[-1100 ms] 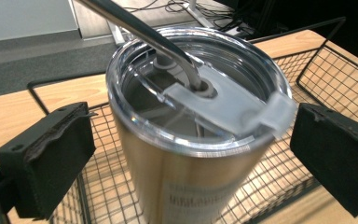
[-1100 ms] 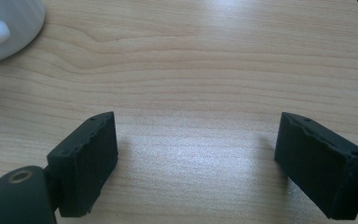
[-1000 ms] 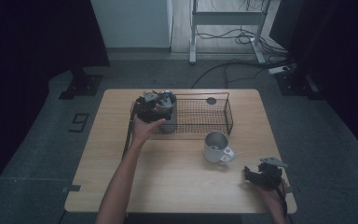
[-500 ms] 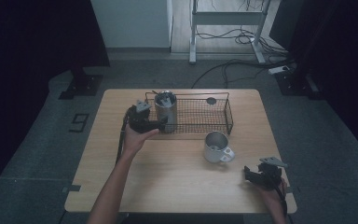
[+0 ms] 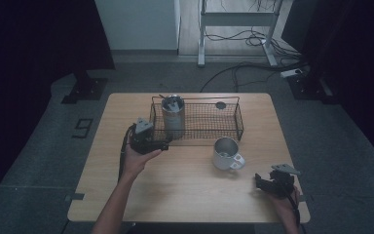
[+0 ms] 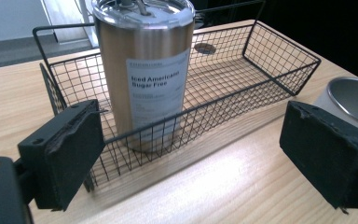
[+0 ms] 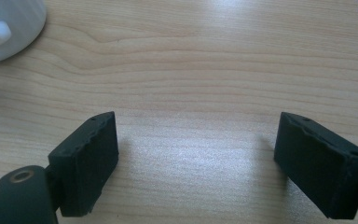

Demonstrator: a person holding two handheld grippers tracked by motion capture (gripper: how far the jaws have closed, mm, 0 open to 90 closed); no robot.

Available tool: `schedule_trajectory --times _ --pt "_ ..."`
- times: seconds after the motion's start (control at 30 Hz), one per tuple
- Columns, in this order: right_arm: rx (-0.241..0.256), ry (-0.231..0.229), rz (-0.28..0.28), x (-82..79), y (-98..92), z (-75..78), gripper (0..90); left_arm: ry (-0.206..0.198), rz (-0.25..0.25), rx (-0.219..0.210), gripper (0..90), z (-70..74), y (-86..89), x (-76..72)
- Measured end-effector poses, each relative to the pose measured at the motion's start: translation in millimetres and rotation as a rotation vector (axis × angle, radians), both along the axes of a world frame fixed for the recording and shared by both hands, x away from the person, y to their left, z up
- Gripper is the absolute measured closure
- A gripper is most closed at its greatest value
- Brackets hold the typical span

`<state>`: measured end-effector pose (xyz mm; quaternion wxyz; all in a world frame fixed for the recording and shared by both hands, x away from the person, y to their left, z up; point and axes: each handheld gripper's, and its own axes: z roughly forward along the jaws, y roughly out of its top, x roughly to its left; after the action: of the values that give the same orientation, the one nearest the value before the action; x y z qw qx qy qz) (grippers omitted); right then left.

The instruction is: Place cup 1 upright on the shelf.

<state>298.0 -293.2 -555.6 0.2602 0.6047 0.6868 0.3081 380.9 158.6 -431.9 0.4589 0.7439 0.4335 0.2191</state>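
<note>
We count two tools, one tumbler, one mug and one wire basket on a single wooden counter (image 5: 175, 190). The left tool (image 5: 163, 145) sits just outside the near left corner of the black wire basket (image 5: 233, 127), held in a hand (image 5: 135, 161) whose forearm comes up from the bottom edge of the high view. Its two black jaws stand wide apart with nothing between them; in the left gripper view they frame the basket's near wall, and neither jaw touches the wire. Inside the basket, at its left end, one stainless steel tumbler (image 6: 144, 70) stands upright with a lid on top and a white label reading "Iced Americano Sugar Free". We also see one small dark round object (image 5: 220, 105) lying on the basket floor towards the far right, too small for us to name. One metal mug (image 5: 225, 153) with a white handle stands on the counter just in front of the basket's right half, apart from it. The right tool (image 5: 259, 181) rests near the counter's front right corner, well apart from the mug, and its two jaws are likewise spread with bare wood between them, as the right gripper view shows; the mug's white side (image 7: 9, 28) sits at the top left corner there.
</note>
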Motion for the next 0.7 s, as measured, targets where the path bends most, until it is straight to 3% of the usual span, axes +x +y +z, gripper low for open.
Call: schedule_trajectory --times 0.1,0.27,0.7 --pt "0.000 0.000 0.000 0.0 0.0 0.0 13.1 0.012 -0.007 -0.018 7.0 -8.3 5.5 -9.2" --pt "0.000 0.000 -0.001 -0.1 0.0 0.0 13.1 0.046 0.001 -0.014 7.8 -24.8 14.1 -25.9" --pt "-0.001 0.000 -0.005 -0.4 0.0 -0.1 12.9 0.046 0.030 0.022 9.9 -53.1 33.9 -56.5"
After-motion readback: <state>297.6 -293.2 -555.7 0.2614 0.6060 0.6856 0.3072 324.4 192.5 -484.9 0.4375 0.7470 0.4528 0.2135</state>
